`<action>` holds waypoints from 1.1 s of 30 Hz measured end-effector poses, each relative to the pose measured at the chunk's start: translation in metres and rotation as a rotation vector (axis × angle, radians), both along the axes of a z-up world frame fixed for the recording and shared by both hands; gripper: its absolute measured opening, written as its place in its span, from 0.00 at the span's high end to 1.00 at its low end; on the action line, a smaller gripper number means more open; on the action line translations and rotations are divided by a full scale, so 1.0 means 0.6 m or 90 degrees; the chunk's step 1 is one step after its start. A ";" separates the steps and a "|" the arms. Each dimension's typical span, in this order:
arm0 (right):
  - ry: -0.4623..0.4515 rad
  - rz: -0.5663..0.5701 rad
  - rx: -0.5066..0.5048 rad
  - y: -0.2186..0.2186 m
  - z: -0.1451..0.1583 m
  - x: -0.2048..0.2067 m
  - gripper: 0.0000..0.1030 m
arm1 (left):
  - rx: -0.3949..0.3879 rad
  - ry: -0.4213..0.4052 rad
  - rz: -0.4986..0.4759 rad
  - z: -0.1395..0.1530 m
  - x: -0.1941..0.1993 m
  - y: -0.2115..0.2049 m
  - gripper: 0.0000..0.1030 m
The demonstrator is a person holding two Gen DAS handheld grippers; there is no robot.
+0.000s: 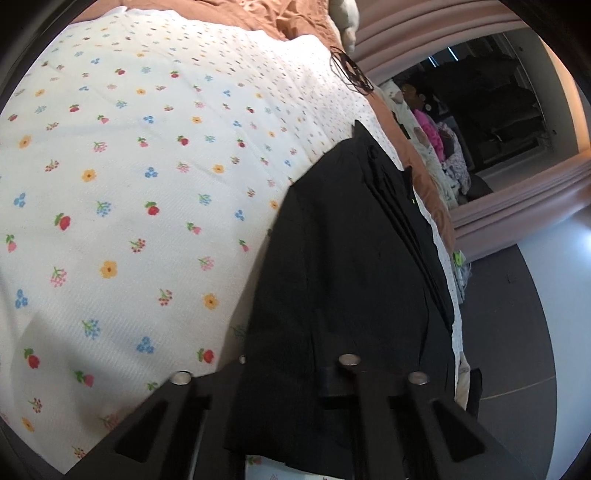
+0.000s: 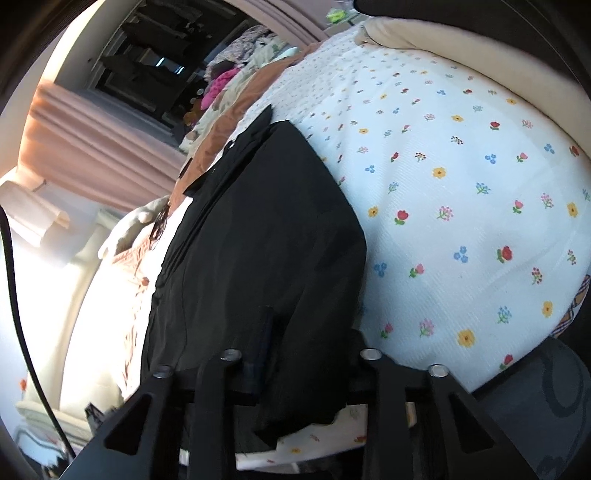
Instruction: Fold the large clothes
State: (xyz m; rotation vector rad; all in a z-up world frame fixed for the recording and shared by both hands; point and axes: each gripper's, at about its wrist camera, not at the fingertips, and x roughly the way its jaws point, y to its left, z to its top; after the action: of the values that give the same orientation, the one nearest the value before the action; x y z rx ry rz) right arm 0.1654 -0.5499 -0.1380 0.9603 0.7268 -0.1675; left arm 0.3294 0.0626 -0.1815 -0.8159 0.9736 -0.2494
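Observation:
A black garment (image 1: 343, 266) lies folded in layers near the edge of a bed covered by a white floral sheet (image 1: 129, 177). My left gripper (image 1: 295, 373) has its near edge between its fingers, and the cloth drapes over the jaws. The same garment (image 2: 258, 240) fills the middle of the right wrist view, where my right gripper (image 2: 299, 358) holds its other near corner. The floral sheet (image 2: 461, 184) spreads to the right there. Both sets of fingertips are hidden under the black cloth.
An orange-brown blanket (image 1: 280, 18) lies at the far end of the bed. A pile of mixed clothes (image 1: 439, 147) sits past the bed's edge, also in the right wrist view (image 2: 229, 81). Pink curtains (image 2: 92, 136) hang nearby. Dark floor (image 1: 509, 314) lies right of the bed.

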 end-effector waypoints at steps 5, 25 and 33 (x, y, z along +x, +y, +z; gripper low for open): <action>-0.023 0.002 -0.007 0.003 0.023 0.000 0.93 | -0.011 -0.029 0.013 0.019 -0.011 0.018 0.97; -0.214 0.045 -0.048 0.035 0.261 -0.082 0.96 | -0.061 -0.209 0.015 0.259 -0.113 0.036 0.98; -0.278 0.058 -0.073 0.058 0.346 -0.150 0.96 | -0.082 -0.274 0.016 0.345 -0.207 0.061 0.98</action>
State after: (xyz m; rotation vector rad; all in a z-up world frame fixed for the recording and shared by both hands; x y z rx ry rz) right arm 0.0753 -0.5149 0.0697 0.8154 0.3525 0.0805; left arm 0.2052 0.0991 0.0254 -0.8463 0.5465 -0.4499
